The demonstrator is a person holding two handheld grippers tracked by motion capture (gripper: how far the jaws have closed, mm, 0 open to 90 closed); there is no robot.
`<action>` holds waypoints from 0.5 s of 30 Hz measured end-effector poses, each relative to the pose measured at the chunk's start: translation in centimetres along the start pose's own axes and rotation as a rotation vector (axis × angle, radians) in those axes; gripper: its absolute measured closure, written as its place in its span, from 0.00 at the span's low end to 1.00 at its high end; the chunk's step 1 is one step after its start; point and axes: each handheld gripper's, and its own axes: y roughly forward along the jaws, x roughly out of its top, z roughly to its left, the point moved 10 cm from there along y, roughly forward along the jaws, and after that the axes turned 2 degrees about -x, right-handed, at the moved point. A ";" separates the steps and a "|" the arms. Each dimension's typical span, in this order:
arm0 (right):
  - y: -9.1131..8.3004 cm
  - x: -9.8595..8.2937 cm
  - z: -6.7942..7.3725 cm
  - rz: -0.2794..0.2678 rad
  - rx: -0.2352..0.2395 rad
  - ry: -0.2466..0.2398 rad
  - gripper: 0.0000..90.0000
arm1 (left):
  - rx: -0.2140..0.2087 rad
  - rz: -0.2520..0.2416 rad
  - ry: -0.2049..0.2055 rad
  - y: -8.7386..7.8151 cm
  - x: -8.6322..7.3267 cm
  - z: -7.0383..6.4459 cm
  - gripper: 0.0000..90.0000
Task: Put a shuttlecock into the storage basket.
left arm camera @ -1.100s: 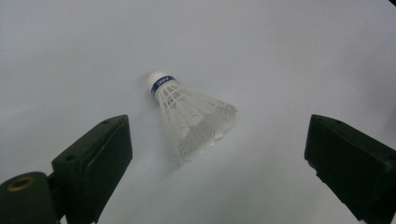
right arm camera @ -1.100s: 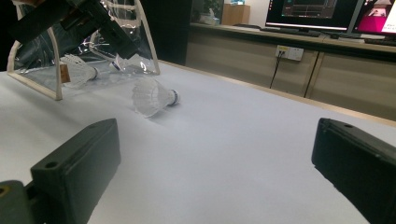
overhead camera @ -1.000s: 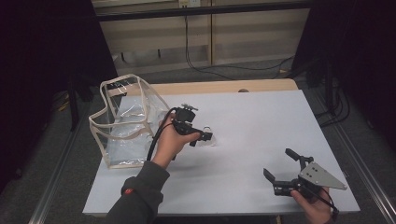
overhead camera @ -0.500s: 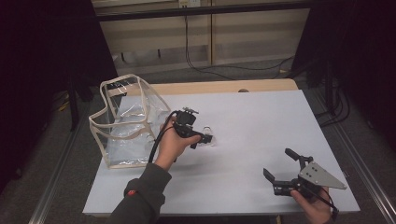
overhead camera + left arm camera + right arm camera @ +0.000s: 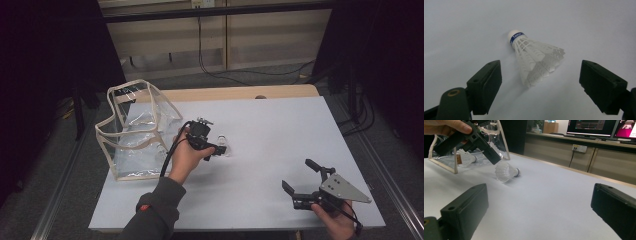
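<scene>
A white feather shuttlecock point(image 5: 223, 147) with a blue band lies on its side on the white table point(image 5: 280, 125). My left gripper point(image 5: 216, 150) hovers just over it, open. In the left gripper view the shuttlecock point(image 5: 534, 60) lies on the table between and just beyond the two spread jaws of the left gripper point(image 5: 540, 71), touching neither. My right gripper point(image 5: 299, 174) is held open near the table's front right, with nothing between its fingers. In the right gripper view, the shuttlecock point(image 5: 505, 172) lies far ahead of the open right gripper point(image 5: 541, 195), under the left gripper point(image 5: 474, 141).
A clear plastic bag point(image 5: 135, 130) with beige trim stands open at the table's left, right beside the left hand. Another shuttlecock point(image 5: 465, 157) shows through its wall. A wooden strip point(image 5: 235, 93) borders the far edge. Cables hang behind the table.
The left gripper has dipped slightly toward the shuttlecock. The right gripper has stayed where it was.
</scene>
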 end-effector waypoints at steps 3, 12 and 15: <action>0.0 0.0 0.0 0.000 0.000 0.000 0.02 | 0.003 -0.002 0.001 0.3 -0.2 0.1 0.23; 0.0 0.0 0.0 -0.002 0.002 0.001 0.02 | 0.028 -0.010 0.006 1.0 -0.4 0.4 0.26; 0.0 0.0 -0.1 0.000 0.000 -0.001 0.02 | 0.029 -0.017 0.006 1.3 -0.3 0.4 0.29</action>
